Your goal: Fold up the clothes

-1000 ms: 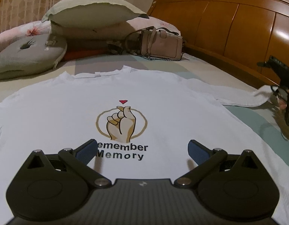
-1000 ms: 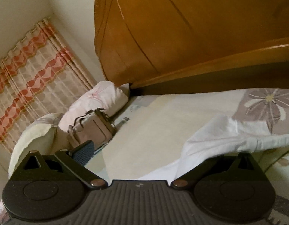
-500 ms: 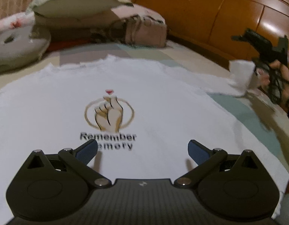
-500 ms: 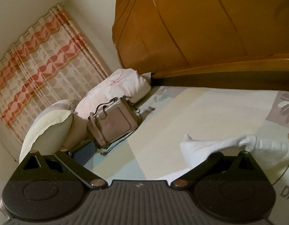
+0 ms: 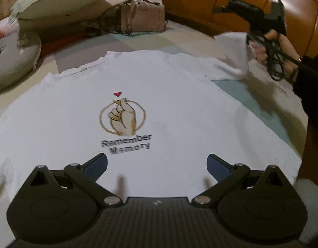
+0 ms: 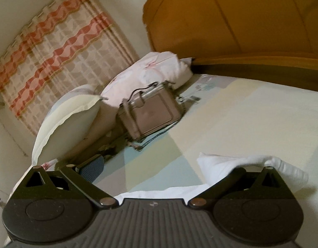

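Since a second ago the right tongs (image 5: 260, 18) have lifted the T-shirt's sleeve (image 5: 231, 55) off the bed (image 5: 251, 95) and carried it inward. The white T-shirt (image 5: 159, 103) lies flat, print up, on the bed. The left tongs (image 5: 156, 163) hover wide apart over its hem. White cloth covers one right finger; whether it is gripped, I cannot tell.

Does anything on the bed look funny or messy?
Mostly tidy. The white T-shirt lies flat, but its sleeve is draped over one finger of the right gripper, lifted off the bed.
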`<state>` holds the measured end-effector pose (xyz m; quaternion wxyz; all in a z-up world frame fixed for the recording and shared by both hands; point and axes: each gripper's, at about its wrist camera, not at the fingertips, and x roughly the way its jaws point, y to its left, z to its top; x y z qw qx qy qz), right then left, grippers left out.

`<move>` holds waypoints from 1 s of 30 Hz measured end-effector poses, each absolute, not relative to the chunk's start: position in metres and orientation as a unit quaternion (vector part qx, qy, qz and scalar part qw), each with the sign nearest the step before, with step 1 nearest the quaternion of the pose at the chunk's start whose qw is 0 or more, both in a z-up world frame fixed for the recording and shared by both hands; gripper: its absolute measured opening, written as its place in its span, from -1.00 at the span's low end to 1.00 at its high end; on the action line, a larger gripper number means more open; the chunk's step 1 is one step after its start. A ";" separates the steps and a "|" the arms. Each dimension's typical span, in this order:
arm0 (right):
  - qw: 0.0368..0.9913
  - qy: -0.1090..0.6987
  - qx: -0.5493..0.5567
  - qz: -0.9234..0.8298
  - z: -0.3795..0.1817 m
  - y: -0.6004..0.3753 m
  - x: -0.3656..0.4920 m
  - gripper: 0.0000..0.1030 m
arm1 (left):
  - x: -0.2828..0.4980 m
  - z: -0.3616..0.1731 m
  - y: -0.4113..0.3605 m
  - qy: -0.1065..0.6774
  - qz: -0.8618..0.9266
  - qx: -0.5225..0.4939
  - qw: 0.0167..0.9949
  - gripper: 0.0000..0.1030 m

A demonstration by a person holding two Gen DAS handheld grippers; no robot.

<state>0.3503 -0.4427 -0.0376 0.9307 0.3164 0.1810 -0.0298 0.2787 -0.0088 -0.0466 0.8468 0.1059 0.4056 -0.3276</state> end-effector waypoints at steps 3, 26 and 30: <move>0.932 0.188 0.309 -0.017 -0.037 -0.427 0.359 1.00 | 0.280 -0.032 -0.003 0.415 -0.346 0.132 0.831 0.98; 0.932 0.217 0.282 0.062 -0.056 -0.294 0.417 1.00 | 0.248 -0.025 0.024 0.391 -0.343 0.160 0.839 0.98; 0.931 0.226 0.277 0.078 -0.060 -0.274 0.422 1.00 | 0.239 -0.035 0.024 0.391 -0.332 0.160 0.844 0.98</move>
